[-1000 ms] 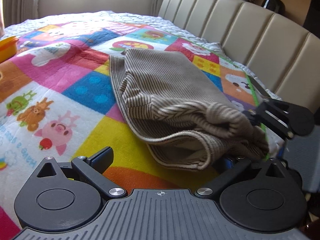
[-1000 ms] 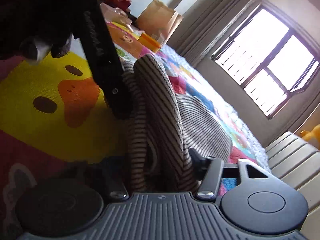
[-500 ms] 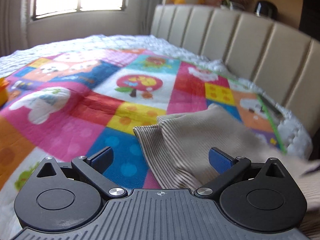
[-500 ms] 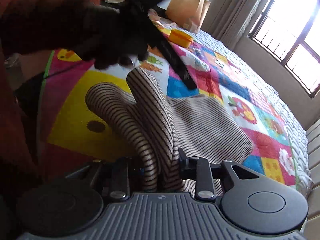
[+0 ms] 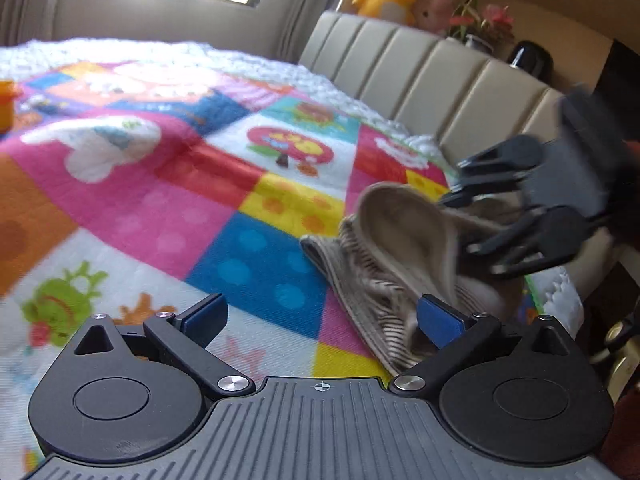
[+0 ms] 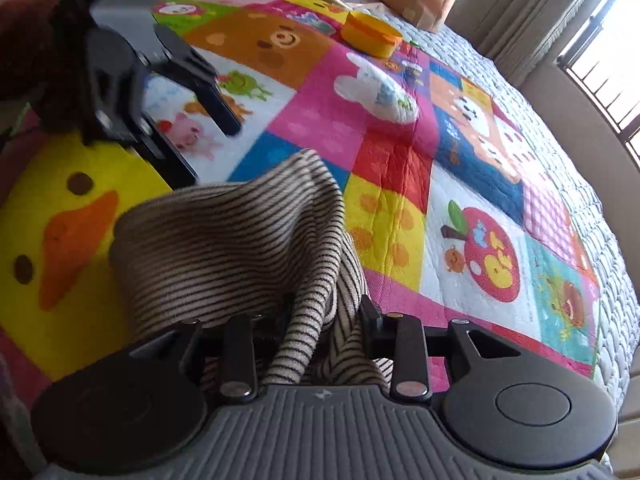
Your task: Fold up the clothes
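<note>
striped garment (image 6: 240,240) hides right gripper (image 6: 308,320) fingertips; left gripper (image 5: 320,316) empty.

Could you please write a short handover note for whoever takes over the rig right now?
Left gripper: open and empty, low over the colourful quilt, beside the garment's near edge.
Right gripper: shut on the striped garment, holding a bunched part of it up off the quilt.
The garment is partly gathered; its other end lies on the quilt near the headboard.
An orange container sits farther across the bed, clear of the work.
Done: the garment is bunched and gripped, but no tidy fold shows yet.
Left: lay it flat, square the edges, finish the fold.
</note>
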Demonstrator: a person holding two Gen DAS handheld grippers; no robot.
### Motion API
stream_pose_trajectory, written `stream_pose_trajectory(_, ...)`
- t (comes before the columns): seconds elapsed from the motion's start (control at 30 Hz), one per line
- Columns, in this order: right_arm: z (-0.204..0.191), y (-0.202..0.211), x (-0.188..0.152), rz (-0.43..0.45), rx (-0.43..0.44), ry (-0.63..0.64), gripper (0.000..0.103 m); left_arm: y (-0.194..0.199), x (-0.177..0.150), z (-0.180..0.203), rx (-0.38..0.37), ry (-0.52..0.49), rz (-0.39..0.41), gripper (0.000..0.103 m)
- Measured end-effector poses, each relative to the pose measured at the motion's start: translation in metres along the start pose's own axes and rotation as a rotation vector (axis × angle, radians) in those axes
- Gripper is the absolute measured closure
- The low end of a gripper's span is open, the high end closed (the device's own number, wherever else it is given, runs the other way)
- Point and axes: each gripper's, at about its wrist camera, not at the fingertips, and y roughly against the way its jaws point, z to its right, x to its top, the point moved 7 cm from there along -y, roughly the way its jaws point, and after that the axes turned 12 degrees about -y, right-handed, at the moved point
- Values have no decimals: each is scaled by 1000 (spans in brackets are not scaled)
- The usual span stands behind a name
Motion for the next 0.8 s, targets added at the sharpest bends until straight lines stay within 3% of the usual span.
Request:
stream_pose_trajectory(0.1,9,6,-1,43,14,-84,55,17,18,20,-38,-58,56,0)
stream_pose_trajectory(0.2,9,17,-5,75,-32,-94,42,-4,29,41,-20,-133,38,0)
stream_pose_trajectory(0.33,17,47,-4,169,-97,-178,14,-33,44,69,5,-235,12,0)
stream_pose_trajectory(0.43,26,67,-12,243,-136,-258,0,-53,50,53,79,-211,-26,0)
stream_pose_trajectory(0.53,36,86,-21,316,-177,-339,0,-62,54,37,119,-161,-40,0)
stream_pose_trajectory(0.57,44,82,-27,311,-226,-370,0,-64,54,31,136,-152,-45,0)
stream_pose_trajectory(0.67,69,55,-52,258,-378,-468,0,-73,53,21,169,-154,-61,0)
stream_pose_trajectory(0.73,81,25,-72,199,-422,-539,0,-80,52,16,178,-145,-70,0)
stream_pose_trajectory(0.8,87,7,-90,231,-408,-670,0,-88,50,13,179,-138,-87,0)
